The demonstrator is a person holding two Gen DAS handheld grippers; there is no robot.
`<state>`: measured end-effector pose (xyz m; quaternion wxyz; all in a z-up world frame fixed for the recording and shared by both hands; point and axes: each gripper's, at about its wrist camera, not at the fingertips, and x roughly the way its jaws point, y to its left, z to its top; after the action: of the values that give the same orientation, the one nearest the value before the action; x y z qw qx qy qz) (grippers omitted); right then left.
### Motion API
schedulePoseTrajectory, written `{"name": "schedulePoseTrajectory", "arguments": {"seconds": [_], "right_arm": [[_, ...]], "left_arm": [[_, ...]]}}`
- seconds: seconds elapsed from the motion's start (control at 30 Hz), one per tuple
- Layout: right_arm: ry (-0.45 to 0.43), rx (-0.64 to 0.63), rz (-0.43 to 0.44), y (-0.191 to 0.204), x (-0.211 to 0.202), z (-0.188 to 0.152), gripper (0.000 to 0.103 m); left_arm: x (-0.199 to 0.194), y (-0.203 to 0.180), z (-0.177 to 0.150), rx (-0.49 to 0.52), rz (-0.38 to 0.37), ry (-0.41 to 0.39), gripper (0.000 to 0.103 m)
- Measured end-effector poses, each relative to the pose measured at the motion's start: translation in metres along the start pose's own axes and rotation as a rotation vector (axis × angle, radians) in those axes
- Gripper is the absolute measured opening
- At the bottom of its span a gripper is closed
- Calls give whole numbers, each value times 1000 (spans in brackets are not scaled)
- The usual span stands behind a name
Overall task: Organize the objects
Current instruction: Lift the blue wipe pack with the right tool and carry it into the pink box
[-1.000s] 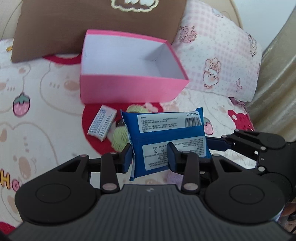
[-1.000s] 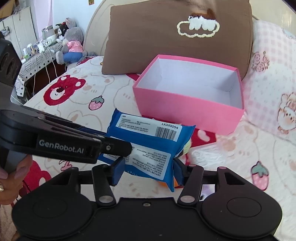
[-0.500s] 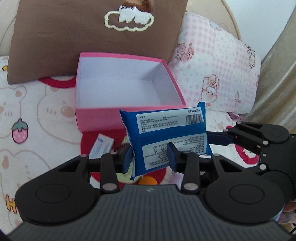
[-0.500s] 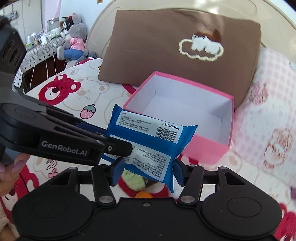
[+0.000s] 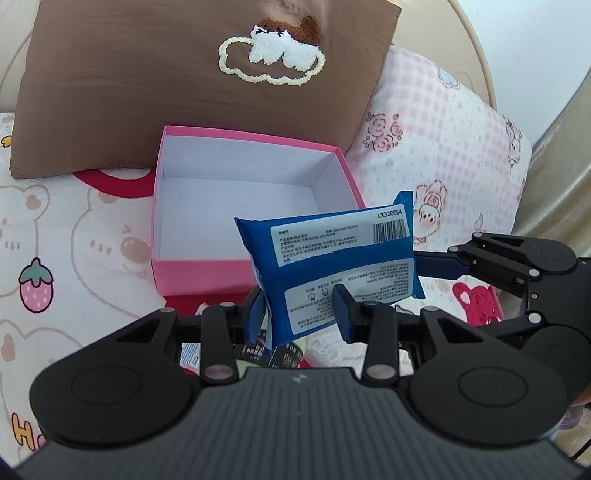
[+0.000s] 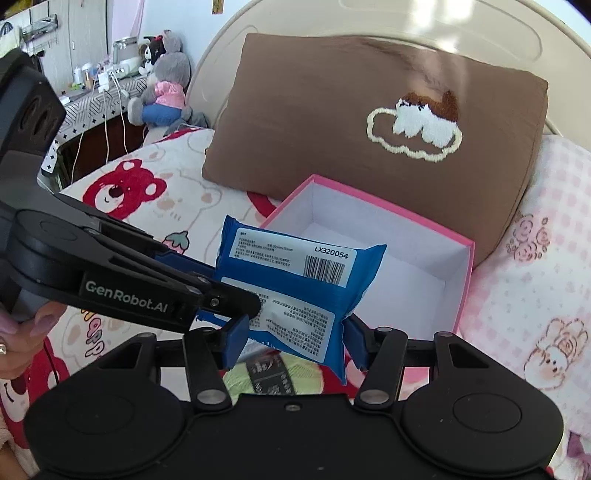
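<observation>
We work over a bed spread with a cream sheet printed with bears and strawberries (image 5: 74,240), its beige curved headboard (image 6: 424,22) rising beyond both claws. Far off to the left of our right claw a cluttered side table with cables (image 6: 92,96) and a grey plush toy in pink (image 6: 164,92) stand against the wall. A large brown cushion with an embroidered cloud (image 5: 192,81) leans ahead of us, and a pink checked pillow with rabbits (image 5: 443,140) lies to its right. In front of the cushion sits the open pink cardboard box with a white inside (image 5: 207,273), just ahead of our fingertips. The blue plastic packet with white printed labels (image 5: 332,266) hangs in the air before the box's near edge, between us and it. Our left claw (image 5: 301,314) pinches its lower left part; our right claw (image 6: 295,341) grips its lower end, the jaws closing on it. Under our right claw lies a pale green yarn ball with a black band (image 6: 273,376).
</observation>
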<state>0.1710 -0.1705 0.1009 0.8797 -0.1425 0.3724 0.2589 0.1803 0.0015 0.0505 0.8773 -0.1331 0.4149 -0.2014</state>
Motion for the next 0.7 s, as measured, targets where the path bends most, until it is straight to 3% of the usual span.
{"name": "schedulePoseTrajectory", "arguments": {"seconds": [0.2, 0.4, 0.7], "right_arm": [[5, -4, -16, -15, 6, 12, 57], [3, 72, -12, -49, 17, 28, 57], [23, 135, -4, -95, 72, 35, 54]], "left_arm": [[15, -2, 13, -27, -24, 14, 37], [41, -3, 47, -35, -41, 15, 37], [104, 1, 89, -31, 22, 103, 37]]}}
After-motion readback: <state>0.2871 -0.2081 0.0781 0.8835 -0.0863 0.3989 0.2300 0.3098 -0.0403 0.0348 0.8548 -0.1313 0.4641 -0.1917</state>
